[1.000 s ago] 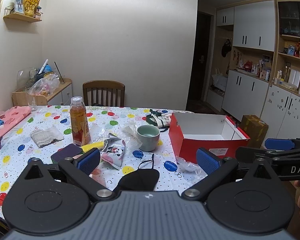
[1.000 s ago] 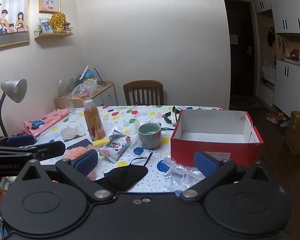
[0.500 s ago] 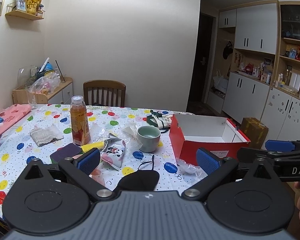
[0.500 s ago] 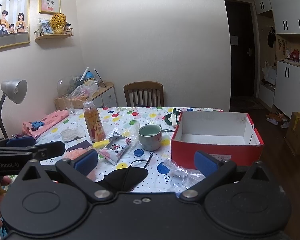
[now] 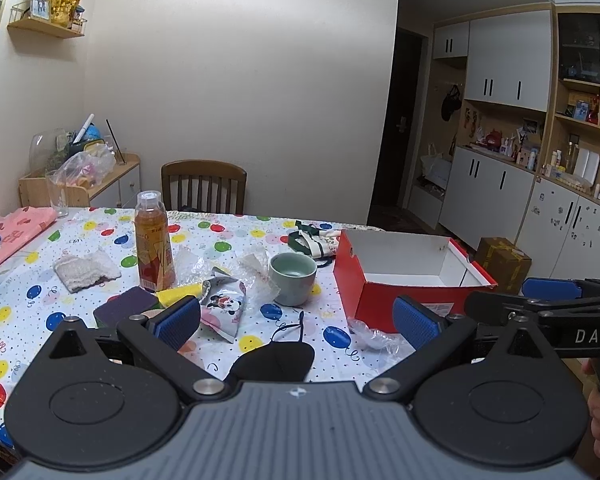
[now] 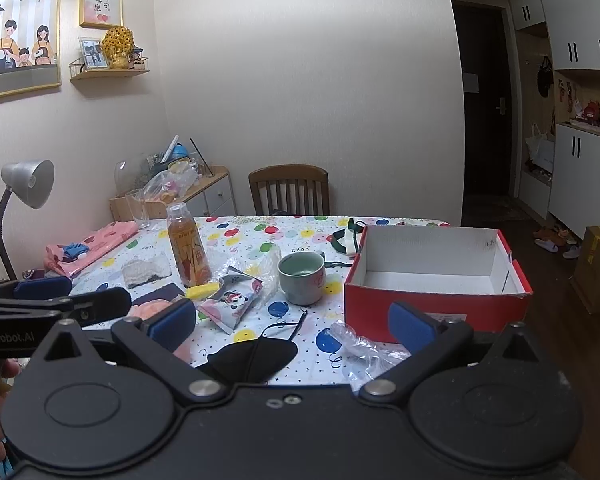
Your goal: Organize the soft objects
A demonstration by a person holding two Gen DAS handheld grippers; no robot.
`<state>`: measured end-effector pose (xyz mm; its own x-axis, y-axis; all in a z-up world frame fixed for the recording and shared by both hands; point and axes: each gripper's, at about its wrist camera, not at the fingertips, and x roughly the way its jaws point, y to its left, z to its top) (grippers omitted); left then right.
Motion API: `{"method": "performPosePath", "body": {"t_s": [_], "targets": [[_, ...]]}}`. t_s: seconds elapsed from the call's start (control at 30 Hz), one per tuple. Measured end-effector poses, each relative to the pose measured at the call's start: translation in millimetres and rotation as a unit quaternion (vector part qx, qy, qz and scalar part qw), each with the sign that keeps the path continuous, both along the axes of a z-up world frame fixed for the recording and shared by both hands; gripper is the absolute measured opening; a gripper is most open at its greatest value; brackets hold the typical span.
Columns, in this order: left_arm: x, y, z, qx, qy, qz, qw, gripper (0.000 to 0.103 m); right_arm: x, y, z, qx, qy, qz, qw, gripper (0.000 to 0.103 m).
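Both grippers hang over the near edge of the table [image 5: 228, 240], each with its blue pads spread wide and nothing between them; the left gripper [image 5: 296, 318] and the right gripper [image 6: 292, 320] sit side by side, well short of the clutter. A black face mask [image 6: 256, 358] lies flat on the balloon-print cloth just ahead of them — nearest of the soft things; beyond it rest a cartoon-print pouch [image 6: 232, 302], a yellow sponge [image 6: 202, 291] and a white knitted cloth [image 5: 86, 270] farther left. A red box [image 6: 436, 308], open and white inside, stands at the right; a green cup [image 6: 302, 276] and an upright bottle [image 5: 153, 240] stand between; crumpled clear plastic [image 6: 360, 346] lies before the box.
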<state>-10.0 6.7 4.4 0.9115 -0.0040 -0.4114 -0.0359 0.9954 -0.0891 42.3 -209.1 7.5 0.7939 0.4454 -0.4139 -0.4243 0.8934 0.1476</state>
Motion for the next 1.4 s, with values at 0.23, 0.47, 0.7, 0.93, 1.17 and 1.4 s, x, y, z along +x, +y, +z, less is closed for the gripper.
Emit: {"method": "performPosePath", "body": {"t_s": [0.23, 0.47, 0.7, 0.93, 1.17, 1.4], "targets": [[5, 11, -8, -0.006, 0.010, 0.005, 0.9999, 0.103, 10, 17, -8, -0.005, 0.005, 0.018, 1.000, 0.101], [21, 44, -16, -0.023, 0.020, 0.019, 0.9993, 0.103, 30, 42, -18, -0.015, 0.017, 0.014, 1.000, 0.102], [53, 91, -26, -0.026, 0.029, 0.040, 0.9984, 0.103, 53, 73, -41, -0.041, 0.037, 0.006, 0.998, 0.101], [99, 136, -57, -0.031, 0.077, 0.038, 0.9959, 0.103, 77, 109, -74, -0.080, 0.073, 0.006, 0.994, 0.098], [131, 157, -96, -0.018, 0.132, 0.025, 0.9908, 0.103, 95, 150, -110, -0.121, 0.103, 0.042, 0.986, 0.092], [155, 167, -127, -0.005, 0.173, 0.009, 0.9849, 0.103, 108, 182, -151, -0.171, 0.157, 0.083, 0.969, 0.079]]}}
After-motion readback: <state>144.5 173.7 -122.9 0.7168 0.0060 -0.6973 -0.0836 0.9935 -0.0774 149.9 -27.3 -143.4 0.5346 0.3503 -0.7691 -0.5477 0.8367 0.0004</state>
